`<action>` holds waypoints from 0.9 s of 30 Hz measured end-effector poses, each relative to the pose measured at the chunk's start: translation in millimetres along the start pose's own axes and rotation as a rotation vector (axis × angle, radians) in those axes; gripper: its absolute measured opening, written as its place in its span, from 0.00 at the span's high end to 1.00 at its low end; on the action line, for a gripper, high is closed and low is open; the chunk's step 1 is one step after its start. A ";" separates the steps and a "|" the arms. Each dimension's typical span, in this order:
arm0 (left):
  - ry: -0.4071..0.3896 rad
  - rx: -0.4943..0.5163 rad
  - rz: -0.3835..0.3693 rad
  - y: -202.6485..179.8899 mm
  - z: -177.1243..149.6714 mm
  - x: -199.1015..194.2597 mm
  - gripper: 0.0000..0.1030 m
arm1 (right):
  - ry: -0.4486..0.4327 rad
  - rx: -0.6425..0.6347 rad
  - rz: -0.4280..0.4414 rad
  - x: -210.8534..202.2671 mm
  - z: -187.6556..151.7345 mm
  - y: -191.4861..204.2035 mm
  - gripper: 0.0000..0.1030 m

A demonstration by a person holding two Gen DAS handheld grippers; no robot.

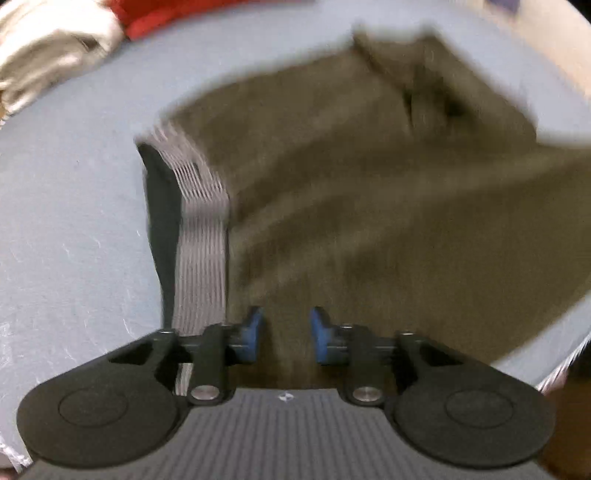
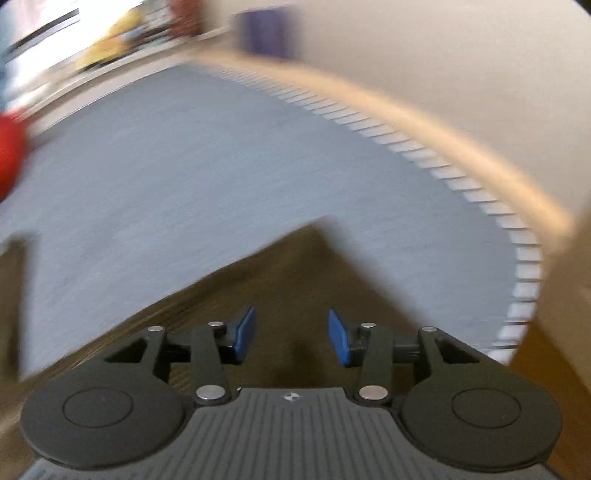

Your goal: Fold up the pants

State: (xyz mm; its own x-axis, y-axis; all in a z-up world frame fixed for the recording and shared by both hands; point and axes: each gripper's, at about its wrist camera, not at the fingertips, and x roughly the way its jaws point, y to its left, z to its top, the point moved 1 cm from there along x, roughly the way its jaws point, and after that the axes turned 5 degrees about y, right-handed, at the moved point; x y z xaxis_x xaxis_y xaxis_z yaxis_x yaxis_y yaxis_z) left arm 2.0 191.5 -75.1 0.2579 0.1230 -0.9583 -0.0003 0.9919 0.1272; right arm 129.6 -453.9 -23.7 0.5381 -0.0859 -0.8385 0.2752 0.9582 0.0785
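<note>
Olive-brown pants (image 1: 351, 192) lie on a grey-blue surface (image 1: 74, 221), blurred by motion. Their grey ribbed waistband (image 1: 201, 229) runs down the left side with dark lining beside it. My left gripper (image 1: 286, 334) is open, its blue pads (image 1: 251, 332) apart just above the cloth near the waistband, holding nothing. My right gripper (image 2: 291, 338) is open too, hovering over a pointed corner of the pants (image 2: 295, 280), with nothing between its blue pads (image 2: 338, 336).
A beige garment (image 1: 48, 48) and a red one (image 1: 159, 14) lie at the far left. The grey surface (image 2: 221, 166) ends in a ribbed edge (image 2: 461, 192) near a beige wall. Red cloth (image 2: 11, 155) shows at left.
</note>
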 end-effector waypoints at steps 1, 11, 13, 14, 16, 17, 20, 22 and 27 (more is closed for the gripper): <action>0.053 0.008 0.026 -2.9 -3.5 8.4 0.52 | 0.068 -0.025 0.086 6.5 -4.9 9.4 0.56; -0.106 0.010 -0.090 -21.7 6.2 -24.3 0.50 | 0.417 -0.233 0.189 41.2 -45.5 43.2 0.54; -0.072 0.047 -0.080 -34.9 8.0 -19.5 0.48 | 0.381 -0.242 0.187 35.0 -44.8 46.3 0.55; -0.036 0.067 -0.059 -39.3 7.6 -13.1 0.47 | 0.350 -0.247 0.187 30.0 -42.2 49.0 0.55; 0.033 0.096 -0.016 -45.9 4.8 0.4 0.47 | 0.272 -0.246 0.197 16.9 -34.3 63.0 0.55; 0.035 0.106 0.000 -48.3 4.8 0.7 0.47 | 0.224 -0.245 0.203 8.8 -30.2 67.8 0.55; -0.045 0.100 -0.027 -52.3 10.8 -14.8 0.47 | 0.083 -0.246 0.253 -16.7 -15.8 89.5 0.55; -0.099 0.074 -0.061 -52.8 16.9 -23.9 0.47 | -0.007 -0.272 0.279 -32.4 -11.2 107.4 0.55; -0.196 0.030 -0.071 -58.4 33.9 -40.7 0.47 | -0.192 -0.366 0.333 -58.4 3.4 159.3 0.55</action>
State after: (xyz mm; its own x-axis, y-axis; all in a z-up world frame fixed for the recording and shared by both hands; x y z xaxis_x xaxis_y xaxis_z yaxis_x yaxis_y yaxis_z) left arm 24.3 127.4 -34.8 0.4391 0.0415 -0.8975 0.0526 0.9960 0.0718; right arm 144.7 -297.2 39.6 0.6947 0.2236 -0.6837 -0.2128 0.9718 0.1016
